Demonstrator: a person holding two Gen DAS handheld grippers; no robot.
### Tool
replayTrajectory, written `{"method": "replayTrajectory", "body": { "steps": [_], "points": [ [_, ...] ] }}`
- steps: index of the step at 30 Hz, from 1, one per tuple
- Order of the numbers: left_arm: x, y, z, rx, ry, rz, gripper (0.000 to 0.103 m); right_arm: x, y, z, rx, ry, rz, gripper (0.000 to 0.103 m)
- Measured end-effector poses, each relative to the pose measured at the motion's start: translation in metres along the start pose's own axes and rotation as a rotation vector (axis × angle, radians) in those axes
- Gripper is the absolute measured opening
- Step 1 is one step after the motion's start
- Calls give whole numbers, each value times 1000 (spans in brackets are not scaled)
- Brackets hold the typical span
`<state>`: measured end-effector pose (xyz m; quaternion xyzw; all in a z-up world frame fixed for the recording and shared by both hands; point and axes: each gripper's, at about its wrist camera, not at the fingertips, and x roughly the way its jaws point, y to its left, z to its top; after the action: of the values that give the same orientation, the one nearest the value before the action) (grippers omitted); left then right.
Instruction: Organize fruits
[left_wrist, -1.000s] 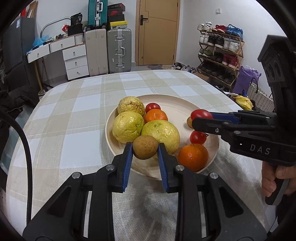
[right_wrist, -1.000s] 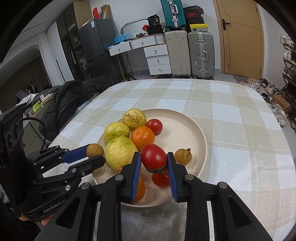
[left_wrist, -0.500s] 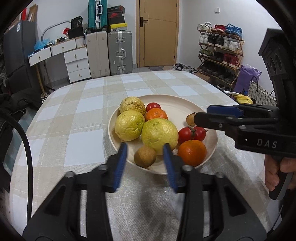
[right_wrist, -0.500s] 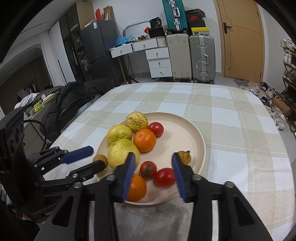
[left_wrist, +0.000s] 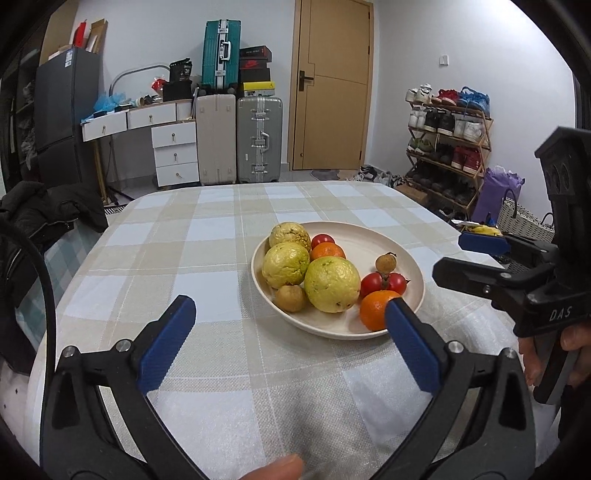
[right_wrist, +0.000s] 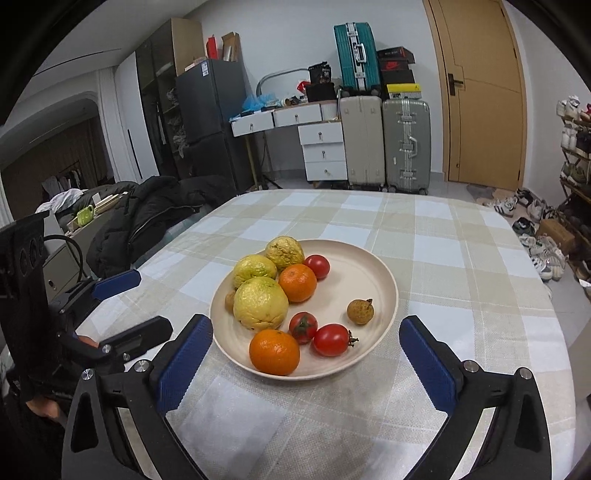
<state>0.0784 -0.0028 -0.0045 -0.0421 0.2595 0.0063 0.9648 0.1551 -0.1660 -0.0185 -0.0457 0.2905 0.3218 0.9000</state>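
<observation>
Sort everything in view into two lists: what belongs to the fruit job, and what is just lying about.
Job:
- plate
- three guavas
- two oranges
- three tomatoes
- two longans
- left tongs and right tongs, both opening, nothing between them

Lying about:
- suitcases
- black jacket
- shoe rack
- white drawers

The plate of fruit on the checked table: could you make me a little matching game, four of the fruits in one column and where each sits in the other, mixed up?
Column one:
1. near orange
2. far orange
3. lone brown longan
4. rough yellow guava

Column two:
A. by itself on the bare right part of the plate
B. at the plate's far rim, at the back of the pile
C. at the plate's near rim, closest to the camera
D. mid-plate, touching the far tomato

Pairs: 1-C, 2-D, 3-A, 4-B
</observation>
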Motion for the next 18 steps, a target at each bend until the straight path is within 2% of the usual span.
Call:
{"method": "replayTrajectory", "body": {
  "steps": [9,18],
  "points": [
    [-23,2,-8,-35,-54,-14,102,-22,2,-20,-9,-98,27,103],
    [-35,-7,-9,-3,-99,-11,102,-35,-3,-26,12,-171,49,103]
  ]
}}
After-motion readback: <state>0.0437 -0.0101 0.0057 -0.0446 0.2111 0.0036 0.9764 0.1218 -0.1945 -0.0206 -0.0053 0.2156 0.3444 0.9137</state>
